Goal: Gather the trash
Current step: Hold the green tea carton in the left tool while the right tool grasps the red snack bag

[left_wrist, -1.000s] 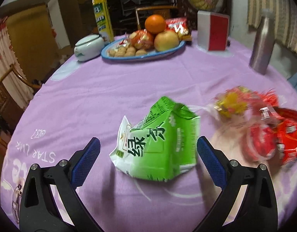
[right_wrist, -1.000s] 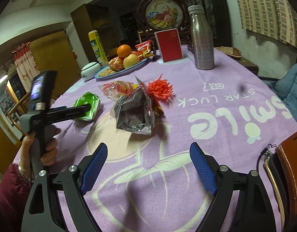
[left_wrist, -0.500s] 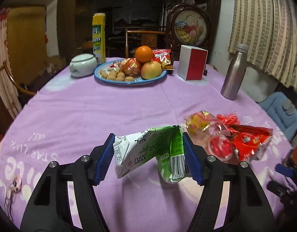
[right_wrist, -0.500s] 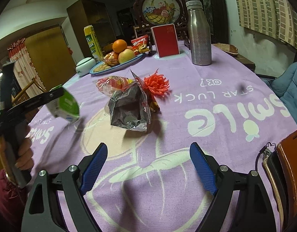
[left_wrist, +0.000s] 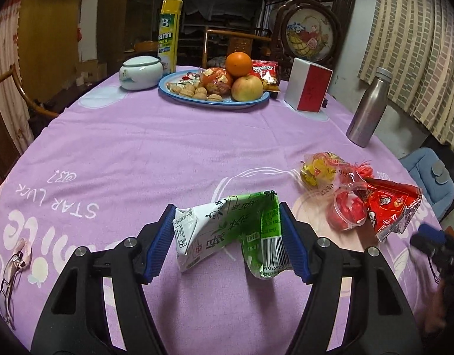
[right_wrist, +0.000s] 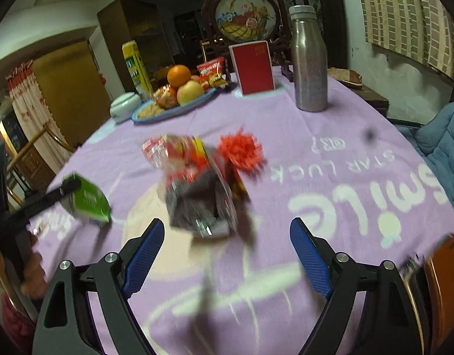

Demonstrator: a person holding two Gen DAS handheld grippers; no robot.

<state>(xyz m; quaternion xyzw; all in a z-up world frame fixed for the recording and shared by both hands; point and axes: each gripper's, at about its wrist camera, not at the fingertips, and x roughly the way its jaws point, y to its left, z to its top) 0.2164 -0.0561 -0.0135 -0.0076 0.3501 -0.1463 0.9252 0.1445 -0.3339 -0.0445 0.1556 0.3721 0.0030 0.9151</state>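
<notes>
The left gripper (left_wrist: 227,238) clamped a crumpled green-and-white carton (left_wrist: 230,233) (barcode showing), lifted off the tabletop (left_wrist: 156,148). The right gripper (right_wrist: 227,254) gaped wide near blurred wrappers (right_wrist: 197,189).

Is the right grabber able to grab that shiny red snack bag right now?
Probably yes. The right gripper is open, and the red snack bag lies just ahead of its fingertips with only bare purple tablecloth between.
</notes>
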